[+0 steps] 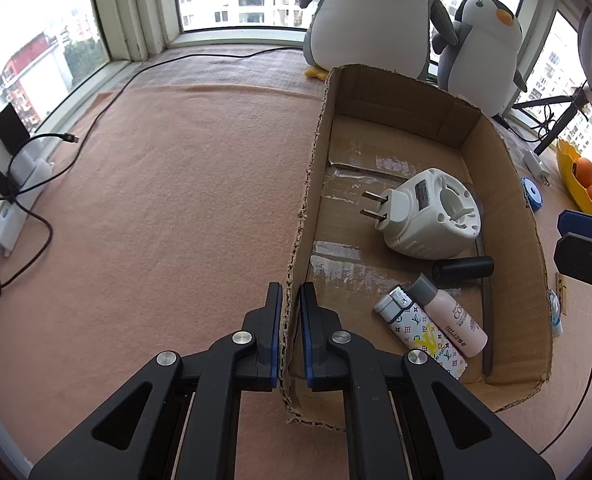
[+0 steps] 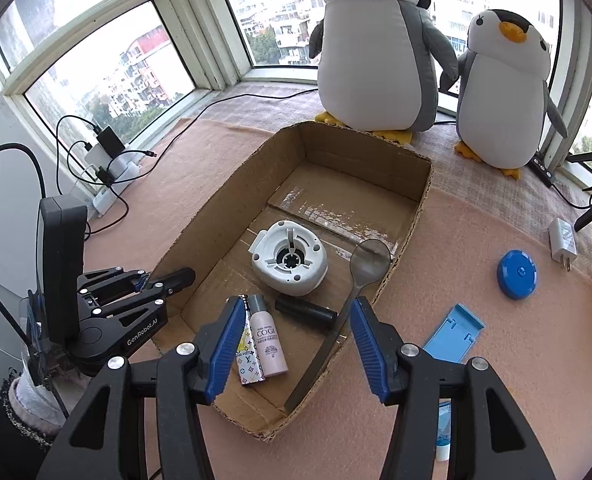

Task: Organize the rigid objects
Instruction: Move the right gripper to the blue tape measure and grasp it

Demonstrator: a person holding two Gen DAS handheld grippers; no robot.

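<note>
A cardboard box [image 1: 508, 184] [image 2: 215, 216] lies on the pink mat. In it are a white plug-in device [image 1: 428, 216] [image 2: 289, 258], a black cylinder [image 1: 462, 269] [image 2: 306, 312], a pink bottle [image 1: 452, 316] [image 2: 267, 336], a patterned lighter [image 1: 420, 330] [image 2: 249, 356] and a metal spoon [image 2: 366, 260] leaning on the right wall. My left gripper [image 1: 291, 300] [image 2: 163, 278] is shut on the box's left wall. My right gripper [image 2: 296, 320] is open and empty above the box's near end.
Two plush penguins [image 2: 376, 40] [image 2: 504, 96] stand behind the box. Right of the box lie a blue round lid [image 2: 516, 274], a white charger [image 2: 562, 242] and a light-blue stand [image 2: 454, 332]. Cables and a power strip [image 2: 107, 160] lie at the left. Oranges [image 1: 586, 180] sit in a yellow bowl.
</note>
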